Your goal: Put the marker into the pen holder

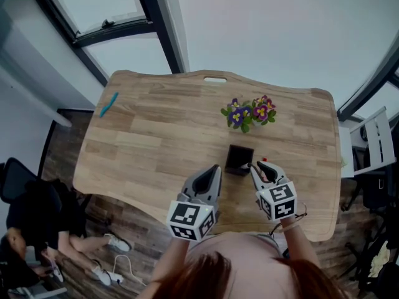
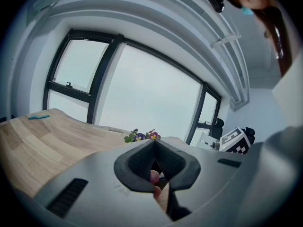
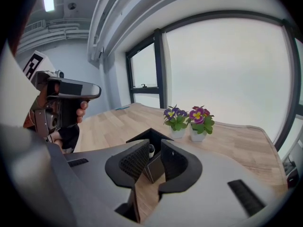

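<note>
Wooden table (image 1: 156, 136) by windows | left gripper (image 1: 215, 167) pinched together, empty; right gripper (image 1: 259, 164) slightly apart, empty, beside pen holder (image 1: 239, 159) | we judge the marker (image 3: 151, 150) already inside; next, draw back.

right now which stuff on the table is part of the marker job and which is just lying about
Job: black pen holder; white dark-capped marker, apparently standing inside it; right gripper, open; left gripper, shut.
Lying about: potted flowers, two pots; teal pen-like item, far off to the left.
</note>
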A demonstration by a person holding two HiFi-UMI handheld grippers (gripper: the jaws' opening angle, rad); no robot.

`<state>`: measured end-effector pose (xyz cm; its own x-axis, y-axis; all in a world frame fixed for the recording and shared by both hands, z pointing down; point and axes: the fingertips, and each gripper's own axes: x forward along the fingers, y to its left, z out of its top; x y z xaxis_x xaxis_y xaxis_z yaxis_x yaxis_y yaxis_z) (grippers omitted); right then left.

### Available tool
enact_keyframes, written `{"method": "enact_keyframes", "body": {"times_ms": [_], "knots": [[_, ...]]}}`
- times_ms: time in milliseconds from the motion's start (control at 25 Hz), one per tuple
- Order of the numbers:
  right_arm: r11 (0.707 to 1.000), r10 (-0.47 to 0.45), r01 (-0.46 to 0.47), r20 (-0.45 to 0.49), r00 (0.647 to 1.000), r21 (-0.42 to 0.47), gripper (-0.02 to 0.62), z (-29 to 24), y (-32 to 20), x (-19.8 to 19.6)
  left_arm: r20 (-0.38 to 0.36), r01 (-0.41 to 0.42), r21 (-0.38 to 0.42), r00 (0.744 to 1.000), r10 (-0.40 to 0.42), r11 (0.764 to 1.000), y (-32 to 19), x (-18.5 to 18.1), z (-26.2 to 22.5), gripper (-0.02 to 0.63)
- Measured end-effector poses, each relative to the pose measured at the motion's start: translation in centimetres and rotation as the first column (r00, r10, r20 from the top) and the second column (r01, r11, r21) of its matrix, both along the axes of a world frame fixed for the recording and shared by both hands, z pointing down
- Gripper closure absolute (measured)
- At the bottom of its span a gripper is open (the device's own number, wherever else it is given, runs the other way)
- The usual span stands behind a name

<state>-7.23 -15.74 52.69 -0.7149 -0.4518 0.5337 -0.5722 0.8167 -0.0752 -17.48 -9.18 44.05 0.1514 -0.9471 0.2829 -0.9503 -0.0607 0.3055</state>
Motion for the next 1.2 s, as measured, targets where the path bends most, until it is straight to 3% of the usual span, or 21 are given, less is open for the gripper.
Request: {"method": "enact_keyframes", "body": {"times_ms": [360, 1200], "knots": [[0.997, 0.072, -0.073, 0.017, 0.997, 0.020, 0.529, -0.4, -0.1, 2.1, -0.001, -0.031, 0.003, 1.000, 0.031, 1.000, -0.3, 1.1, -0.1, 0.604], [0.980, 0.197, -0.200, -0.072, 0.978, -0.025, 0.529, 4.0, 2.0, 6.4, 0.002, -0.101, -0.007, 0.995, 0.101, 0.995, -1.4, 2.8, 0.6, 0.604]]}}
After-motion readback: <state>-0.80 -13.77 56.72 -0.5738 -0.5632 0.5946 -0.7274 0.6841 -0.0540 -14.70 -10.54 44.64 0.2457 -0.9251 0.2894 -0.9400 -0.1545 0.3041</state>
